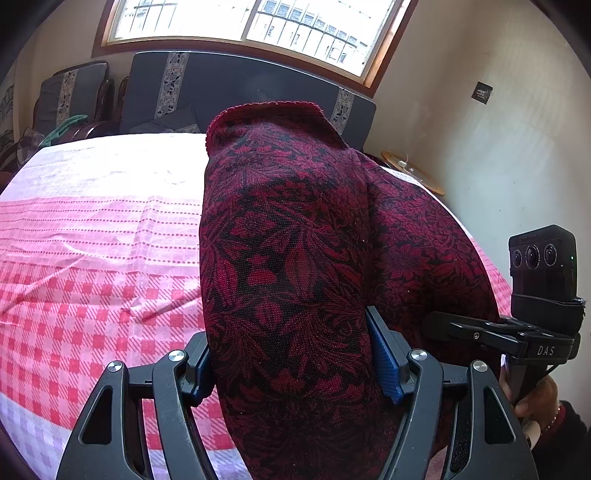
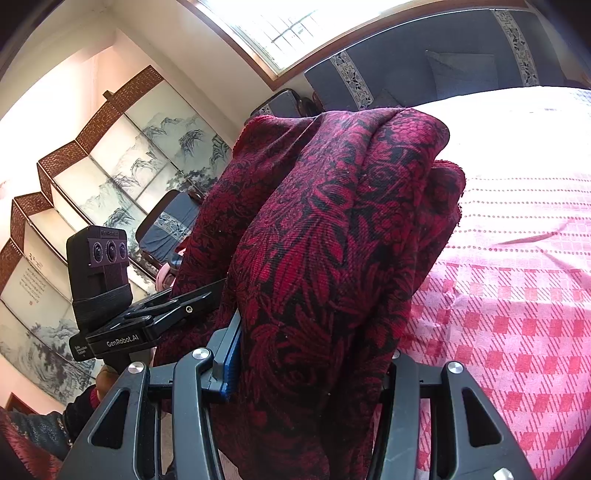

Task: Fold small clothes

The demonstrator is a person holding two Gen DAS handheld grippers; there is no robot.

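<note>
Dark-red floral garment (image 1: 295,240) runs lengthwise away from both cameras, clamped by left tongs (image 1: 291,365) and right tongs (image 2: 314,365).

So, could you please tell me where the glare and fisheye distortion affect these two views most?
Left wrist view: the window is bright, the checked cloth evenly lit, and its edges bow. Right wrist view: the window is blown out, the far cloth washes to white, and the garment stays readable.

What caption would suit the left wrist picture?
Left gripper clamps a red floral garment above the pink checked cloth.
</note>
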